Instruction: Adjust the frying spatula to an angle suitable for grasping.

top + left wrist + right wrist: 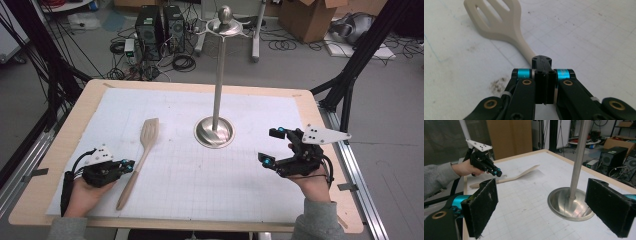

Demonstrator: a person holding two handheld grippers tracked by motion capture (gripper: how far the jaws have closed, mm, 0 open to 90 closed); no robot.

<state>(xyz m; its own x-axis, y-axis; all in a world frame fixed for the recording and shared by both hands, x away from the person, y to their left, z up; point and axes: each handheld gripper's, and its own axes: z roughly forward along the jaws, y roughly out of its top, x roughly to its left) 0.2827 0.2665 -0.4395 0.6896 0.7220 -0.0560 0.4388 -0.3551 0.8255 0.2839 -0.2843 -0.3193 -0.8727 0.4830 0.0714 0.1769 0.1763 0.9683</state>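
left gripper closed beside the slotted spatula; right gripper open, facing the metal stand.

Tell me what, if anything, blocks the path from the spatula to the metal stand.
Nothing visible does: only bare white mat lies between the spatula and the stand.

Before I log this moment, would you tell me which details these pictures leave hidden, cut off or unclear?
- Spatula handle: in the left gripper view, the left gripper covers its lower part, so contact with it can't be judged.
- Metal stand: in the right gripper view, the top edge cuts off its pole.
- Right gripper: in the high view, its pads are too small to read.
- Floor boxes: too blurred to identify in the high view.
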